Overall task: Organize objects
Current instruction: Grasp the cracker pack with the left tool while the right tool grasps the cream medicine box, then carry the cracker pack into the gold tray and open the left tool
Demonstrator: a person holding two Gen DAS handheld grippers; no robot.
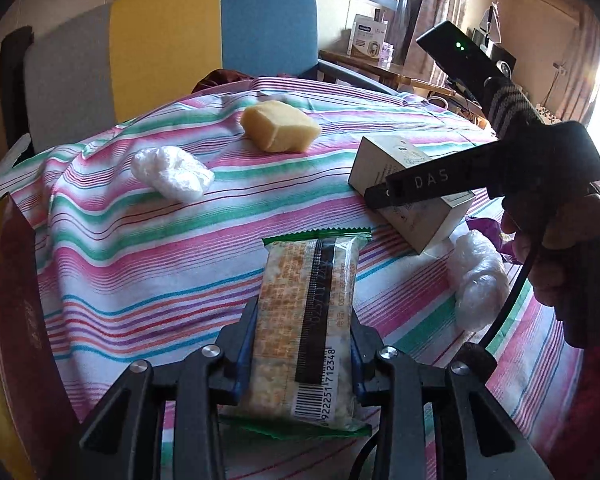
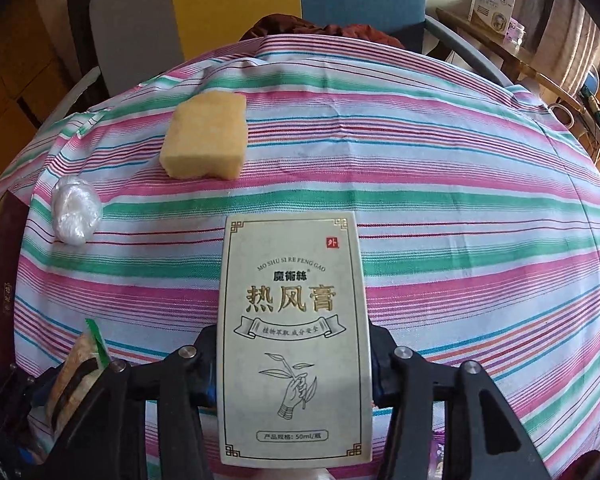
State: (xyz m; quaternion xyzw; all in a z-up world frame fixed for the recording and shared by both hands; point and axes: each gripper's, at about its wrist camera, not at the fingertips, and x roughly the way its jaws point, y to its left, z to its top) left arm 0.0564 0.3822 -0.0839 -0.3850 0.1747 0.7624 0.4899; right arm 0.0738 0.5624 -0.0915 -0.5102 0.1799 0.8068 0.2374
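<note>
A clear plastic snack packet with green crimped ends, a black seam strip and a barcode (image 1: 305, 332) sits clamped between the two black fingers of the left gripper (image 1: 303, 344), held above a tablecloth striped in pink, green, blue and white (image 1: 140, 248). To its right, the right gripper (image 2: 294, 364) is clamped across the sides of a pale cream rectangular cardboard box printed with gold Chinese characters and a line drawing of a hand holding a sprig (image 2: 294, 340); whether the box's underside touches the cloth cannot be told. A hand (image 1: 567, 248) grips that tool's black handle.

Farther back on the cloth lies a yellow rectangular sponge block (image 1: 280, 126), and near it, to the left, a crumpled ball of white plastic film (image 1: 172, 174). A second crumpled white plastic wad (image 1: 477, 278) lies just beside the box, on its near side. At the left edge stands a dark red box (image 1: 16, 320). Behind the table is a chair with a grey, yellow and blue back (image 1: 172, 48).
</note>
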